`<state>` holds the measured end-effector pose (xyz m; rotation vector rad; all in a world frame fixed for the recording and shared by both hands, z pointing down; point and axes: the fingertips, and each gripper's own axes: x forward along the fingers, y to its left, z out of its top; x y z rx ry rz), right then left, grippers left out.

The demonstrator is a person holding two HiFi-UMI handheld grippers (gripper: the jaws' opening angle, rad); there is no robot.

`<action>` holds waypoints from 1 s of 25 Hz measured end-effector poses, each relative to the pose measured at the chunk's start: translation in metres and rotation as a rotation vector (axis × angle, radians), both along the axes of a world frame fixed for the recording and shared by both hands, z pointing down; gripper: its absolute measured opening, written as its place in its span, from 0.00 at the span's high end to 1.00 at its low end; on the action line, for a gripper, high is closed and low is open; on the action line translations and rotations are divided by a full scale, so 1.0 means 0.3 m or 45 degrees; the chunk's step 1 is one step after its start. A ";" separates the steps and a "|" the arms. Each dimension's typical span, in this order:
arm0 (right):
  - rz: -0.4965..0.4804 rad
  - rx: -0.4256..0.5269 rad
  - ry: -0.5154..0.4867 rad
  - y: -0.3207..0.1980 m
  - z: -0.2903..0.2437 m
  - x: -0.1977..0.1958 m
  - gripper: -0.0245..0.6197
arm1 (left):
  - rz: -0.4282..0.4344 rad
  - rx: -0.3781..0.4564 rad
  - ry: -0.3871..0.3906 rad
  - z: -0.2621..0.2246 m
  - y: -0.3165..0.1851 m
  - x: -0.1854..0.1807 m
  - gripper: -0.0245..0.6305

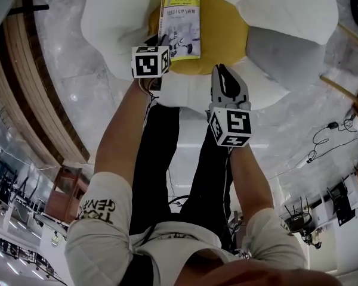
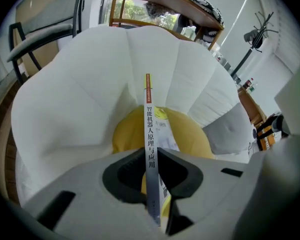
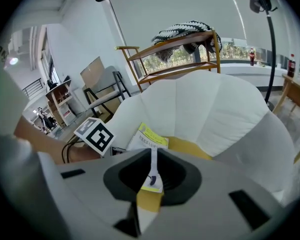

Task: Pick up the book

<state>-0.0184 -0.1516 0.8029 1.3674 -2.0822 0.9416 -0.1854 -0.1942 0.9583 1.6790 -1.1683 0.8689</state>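
Note:
The book [image 1: 182,25], with a white and yellow-green cover, is over the yellow seat cushion [image 1: 224,34] of a white petal-shaped chair [image 1: 116,16]. My left gripper [image 1: 161,42] is shut on the book's near left edge. In the left gripper view the grey spine [image 2: 149,119] stands edge-on between the pads, where the left gripper [image 2: 151,156] clamps it. My right gripper [image 1: 222,70] hovers over the cushion's front edge, to the right of the book and apart from it, its jaws together with nothing between them. In the right gripper view, past the right gripper [image 3: 153,154], I see the book [image 3: 147,136].
A grey cushion [image 1: 268,46] lies on the chair's right side. Behind the chair stand a wooden shelf [image 3: 175,49] and a black-framed chair [image 2: 40,29]. Cables [image 1: 328,136] run over the marble floor at the right. The person's legs fill the space below the grippers.

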 end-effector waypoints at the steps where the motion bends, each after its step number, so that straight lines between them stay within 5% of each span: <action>1: -0.004 0.000 0.002 0.005 -0.010 0.005 0.92 | -0.005 0.007 0.003 -0.013 0.007 0.017 0.84; 17: -0.108 0.080 -0.054 0.023 -0.295 0.014 0.92 | -0.177 0.025 0.265 -0.345 0.120 0.218 0.84; 21: -0.121 0.108 -0.043 0.020 -0.380 0.014 0.92 | -0.307 0.040 0.374 -0.462 0.165 0.226 0.84; 25: -0.157 0.132 -0.042 0.032 -0.466 -0.002 0.92 | -0.292 0.113 0.386 -0.621 0.190 0.204 0.84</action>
